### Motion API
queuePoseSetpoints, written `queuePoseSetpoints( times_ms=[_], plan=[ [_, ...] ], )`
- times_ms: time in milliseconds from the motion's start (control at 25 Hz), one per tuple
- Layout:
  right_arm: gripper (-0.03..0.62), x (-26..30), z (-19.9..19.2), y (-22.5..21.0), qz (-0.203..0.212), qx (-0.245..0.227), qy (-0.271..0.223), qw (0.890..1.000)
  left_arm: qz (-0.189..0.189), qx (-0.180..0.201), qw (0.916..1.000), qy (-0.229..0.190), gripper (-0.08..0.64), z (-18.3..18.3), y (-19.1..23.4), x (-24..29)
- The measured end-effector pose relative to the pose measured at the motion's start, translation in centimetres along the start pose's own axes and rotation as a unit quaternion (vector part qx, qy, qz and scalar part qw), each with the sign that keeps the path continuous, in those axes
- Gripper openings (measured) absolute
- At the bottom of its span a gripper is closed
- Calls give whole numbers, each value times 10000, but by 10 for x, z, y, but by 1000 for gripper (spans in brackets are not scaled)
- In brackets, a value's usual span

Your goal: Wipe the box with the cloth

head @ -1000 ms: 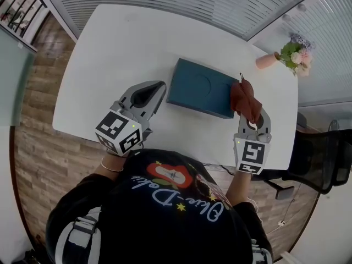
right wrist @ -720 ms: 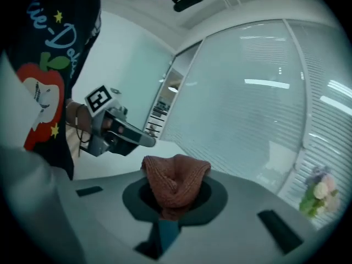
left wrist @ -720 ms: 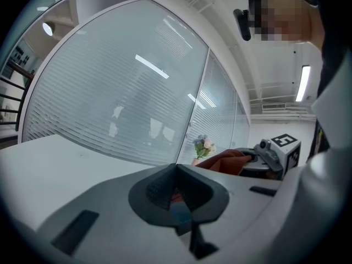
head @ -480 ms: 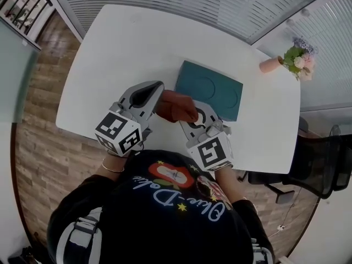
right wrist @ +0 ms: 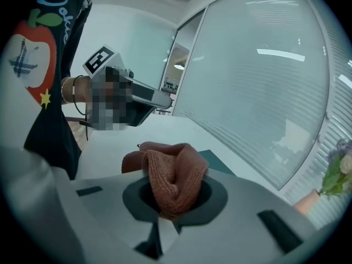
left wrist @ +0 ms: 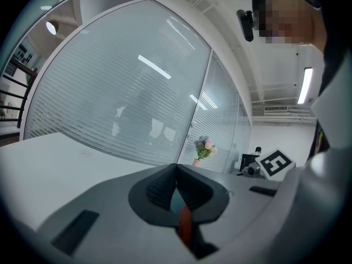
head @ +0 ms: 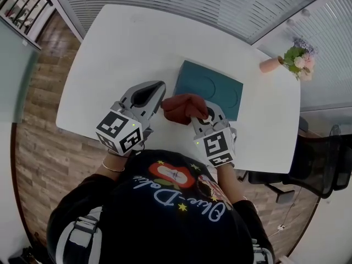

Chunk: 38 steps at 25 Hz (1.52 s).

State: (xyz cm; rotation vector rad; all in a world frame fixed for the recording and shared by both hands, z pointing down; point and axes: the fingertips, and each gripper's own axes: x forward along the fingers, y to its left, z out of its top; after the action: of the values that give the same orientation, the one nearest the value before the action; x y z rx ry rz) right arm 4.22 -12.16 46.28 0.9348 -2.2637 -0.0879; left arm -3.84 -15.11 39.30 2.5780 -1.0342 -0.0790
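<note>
A flat teal box (head: 214, 88) lies on the white table (head: 121, 43); its near corner also shows in the right gripper view (right wrist: 218, 161). My right gripper (head: 198, 113) is shut on a rust-red knitted cloth (head: 180, 106), bunched at the box's near left corner and touching it. In the right gripper view the cloth (right wrist: 171, 177) fills the jaws of that gripper (right wrist: 175, 197). My left gripper (head: 158, 87) rests just left of the cloth, shut with nothing in it; its jaws (left wrist: 176, 170) meet in a line.
A pink vase with flowers (head: 292, 58) stands at the table's far right edge. A black chair (head: 322, 158) sits to the right of the table. Slatted glass walls run behind it. Wooden floor lies to the left.
My right gripper carried the cloth from the box's right end across to its near left corner, then shifted slightly right. The left gripper stayed put.
</note>
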Motion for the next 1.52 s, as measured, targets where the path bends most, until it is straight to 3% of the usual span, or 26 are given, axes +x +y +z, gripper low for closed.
queuePoseSetpoints(
  times_ms=[440, 1520],
  plan=[
    [28, -29, -47, -29, -628, -33, 597, 9962, -120, 33, 9999, 46, 3, -2, -8, 7],
    [29, -73, -100, -75, -1426, 793, 971, 9818, -46, 8, 10000, 13, 3, -2, -8, 3]
  ],
)
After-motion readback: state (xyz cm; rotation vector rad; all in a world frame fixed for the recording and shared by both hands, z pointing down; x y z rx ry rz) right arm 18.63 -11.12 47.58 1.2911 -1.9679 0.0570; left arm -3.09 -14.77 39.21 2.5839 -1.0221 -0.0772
